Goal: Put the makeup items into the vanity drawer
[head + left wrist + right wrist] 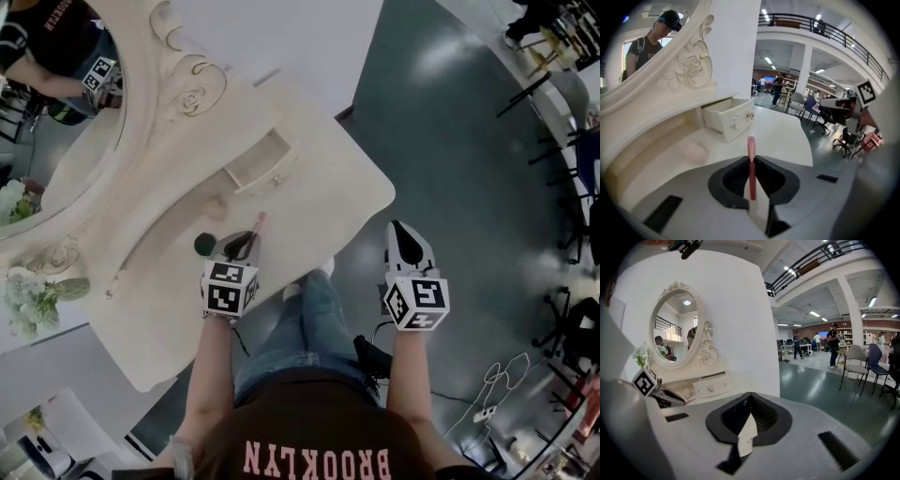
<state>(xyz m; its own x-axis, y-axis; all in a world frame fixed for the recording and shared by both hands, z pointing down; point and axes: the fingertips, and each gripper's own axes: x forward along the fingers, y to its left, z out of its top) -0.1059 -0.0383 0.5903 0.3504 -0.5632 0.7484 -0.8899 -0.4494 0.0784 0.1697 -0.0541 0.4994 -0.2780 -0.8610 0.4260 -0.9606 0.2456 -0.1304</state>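
Observation:
My left gripper (246,246) is shut on a slim pink makeup tube (257,225) and hovers over the cream vanity top (337,187). In the left gripper view the tube (751,164) stands upright between the pads, its tip sticking out past them toward the small open drawer (731,118). That drawer (262,164) is pulled out below the mirror. A beige sponge (217,208) lies on the top near it, and a dark round item (204,245) sits by the left jaws. My right gripper (405,239) is shut on nothing, held over the floor to the right of the vanity.
An oval mirror (56,103) in a carved frame stands at the back left, with white flowers (33,295) beside it. The person's legs (305,328) are between the grippers. Chairs (572,94) and cables (502,384) occupy the grey floor on the right.

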